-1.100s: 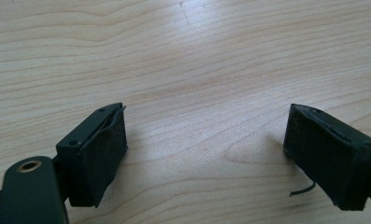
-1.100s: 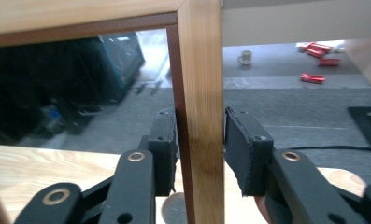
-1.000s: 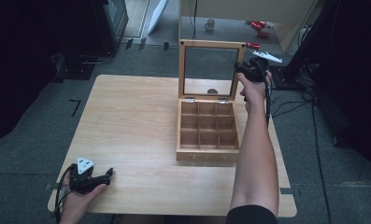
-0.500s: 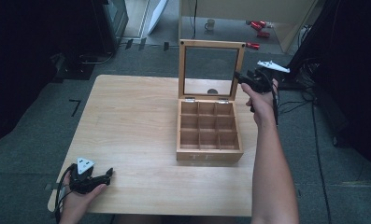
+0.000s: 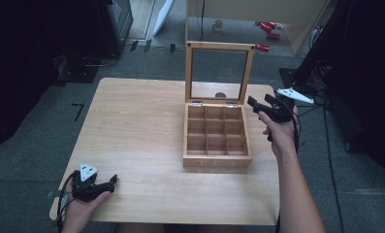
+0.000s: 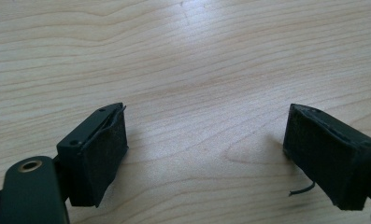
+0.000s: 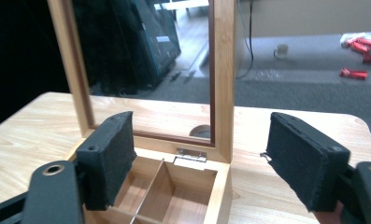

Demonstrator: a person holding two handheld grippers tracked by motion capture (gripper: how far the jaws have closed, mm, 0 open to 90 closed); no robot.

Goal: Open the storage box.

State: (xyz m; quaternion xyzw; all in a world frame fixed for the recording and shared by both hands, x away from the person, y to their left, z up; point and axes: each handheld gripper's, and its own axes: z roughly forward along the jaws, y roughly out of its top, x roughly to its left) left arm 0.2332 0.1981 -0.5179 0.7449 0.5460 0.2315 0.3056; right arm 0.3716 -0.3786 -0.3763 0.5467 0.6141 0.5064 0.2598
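Pale wood, high view: table [image 5: 146, 126] with a wooden compartment box [image 5: 216, 138] right of centre, nine open cells in a three-by-three grid. Its glass-paned lid [image 5: 220, 73] stands upright on hinges at the far edge. Right gripper [image 5: 259, 105] held above the table's right edge, just beside the box's far right corner, apart from the lid frame; jaws spread, having just been opening, nothing between them. Left gripper [image 5: 113, 180] lies low at the table's near left corner in the person's left hand [image 5: 78, 206], well apart from the box, its jaws parted. Red items [image 5: 267, 26] on the grey floor [image 5: 44, 141] beyond the table.

Left gripper view: two black padded jaws set wide, bare wood grain of the table [image 6: 197, 70] between them, no object held. A loose thread hangs from the right-hand pad.

Right gripper view: black padded jaws wide apart, empty. Between and behind them, the upright lid [image 7: 223, 79] with its side post and glass pane, a metal hinge [image 7: 190, 155] at its foot, and the box's corner cells [image 7: 174, 191] below. A round hole [image 7: 202, 131] in the tabletop shows through the glass.
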